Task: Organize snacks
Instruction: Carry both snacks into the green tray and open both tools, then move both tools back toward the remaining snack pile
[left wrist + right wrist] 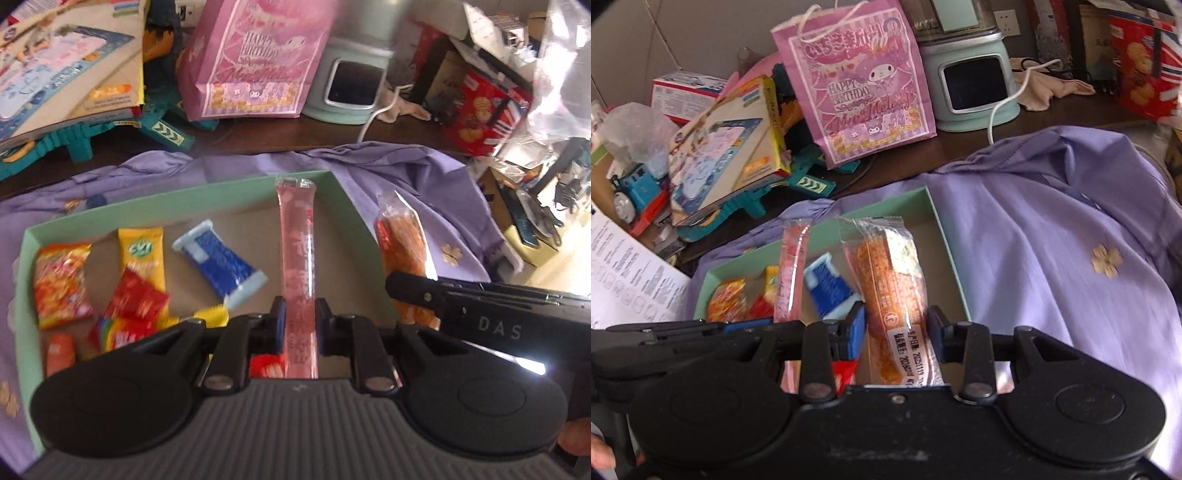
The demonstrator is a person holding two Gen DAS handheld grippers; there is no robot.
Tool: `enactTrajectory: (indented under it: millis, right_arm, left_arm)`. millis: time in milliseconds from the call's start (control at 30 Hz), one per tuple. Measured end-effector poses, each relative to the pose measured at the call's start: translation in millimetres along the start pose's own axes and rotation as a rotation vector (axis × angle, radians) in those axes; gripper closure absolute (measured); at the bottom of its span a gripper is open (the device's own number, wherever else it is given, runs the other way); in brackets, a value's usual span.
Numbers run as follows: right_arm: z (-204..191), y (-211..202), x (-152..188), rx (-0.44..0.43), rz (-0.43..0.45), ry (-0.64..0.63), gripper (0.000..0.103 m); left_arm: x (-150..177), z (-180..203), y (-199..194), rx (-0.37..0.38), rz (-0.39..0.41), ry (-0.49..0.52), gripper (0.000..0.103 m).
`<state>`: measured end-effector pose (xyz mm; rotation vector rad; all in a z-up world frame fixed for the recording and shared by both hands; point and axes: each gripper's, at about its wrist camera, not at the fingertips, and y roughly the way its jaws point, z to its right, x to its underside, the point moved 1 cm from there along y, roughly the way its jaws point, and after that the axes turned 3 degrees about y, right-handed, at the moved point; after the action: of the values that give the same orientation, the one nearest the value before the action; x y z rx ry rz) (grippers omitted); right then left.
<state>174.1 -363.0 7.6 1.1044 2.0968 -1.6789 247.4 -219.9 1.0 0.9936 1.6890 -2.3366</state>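
Note:
My left gripper [300,325] is shut on a long pink jelly stick [297,258], which hangs over the right part of a mint-green box [184,194]. In the box lie a blue snack pack [221,260], a yellow packet [142,254] and several red and orange packets [61,284]. My right gripper [897,328] is shut on a clear-wrapped orange cracker roll [890,284], held above the box's right end [945,236]. The pink jelly stick [792,269] shows to its left. In the left wrist view the cracker roll [402,243] sits just right of the box wall.
The box rests on a purple cloth [1052,240] over a dark table. Behind stand a pink gift bag [857,85], a mint appliance [975,77] with a white cord, a toy box stack [727,147] and a red biscuit tin [480,110].

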Motion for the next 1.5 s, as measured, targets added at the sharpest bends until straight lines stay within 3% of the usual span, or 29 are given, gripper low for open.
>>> enactTrajectory:
  millis: [267,433,467,500,533,567,600,767,1000,1500]
  right_arm:
    - [7.6,69.9,-37.1,0.007,-0.044,0.011,0.068]
    - [8.0,87.3,-42.4,0.024,-0.054,-0.005,0.065]
    - [8.3,87.4,-43.3,0.029,-0.050,-0.005,0.061]
    - [8.3,85.9,-44.0,0.034,-0.039,-0.004,0.046]
    - [8.4,82.2,-43.7,0.030,-0.029,0.000,0.036]
    - [8.2,78.7,-44.3,0.028,-0.014,0.005,0.018]
    - [7.3,74.3,-44.7,0.032,0.003,0.006,0.009]
    - [5.0,54.4,-44.2,0.034,0.038,0.010,0.000]
    - [3.6,18.9,-32.5,0.051,0.054,0.005,0.000]
    - [8.8,-57.6,40.6,0.053,0.035,0.026,0.000]
  left_arm:
    - [-30.2,-12.7,68.2,-0.033,-0.055,-0.003,0.088]
    - [-36.6,-15.9,88.7,-0.053,-0.069,0.002,0.086]
    - [-37.4,-16.4,90.3,-0.063,-0.067,0.002,0.077]
    - [-38.0,-16.7,89.8,-0.072,-0.062,0.002,0.050]
    - [-38.7,-17.0,88.2,-0.086,-0.053,0.001,0.035]
    - [-38.7,-17.4,84.4,-0.109,-0.029,0.001,0.012]
    - [-38.5,-17.4,79.5,-0.134,0.000,0.010,0.005]
    - [-37.2,-13.3,60.2,-0.147,0.018,0.044,0.003]
    - [-20.7,-8.0,26.7,-0.166,0.023,0.047,0.000]
    - [63.0,24.1,-47.5,-0.150,0.025,0.059,0.000]
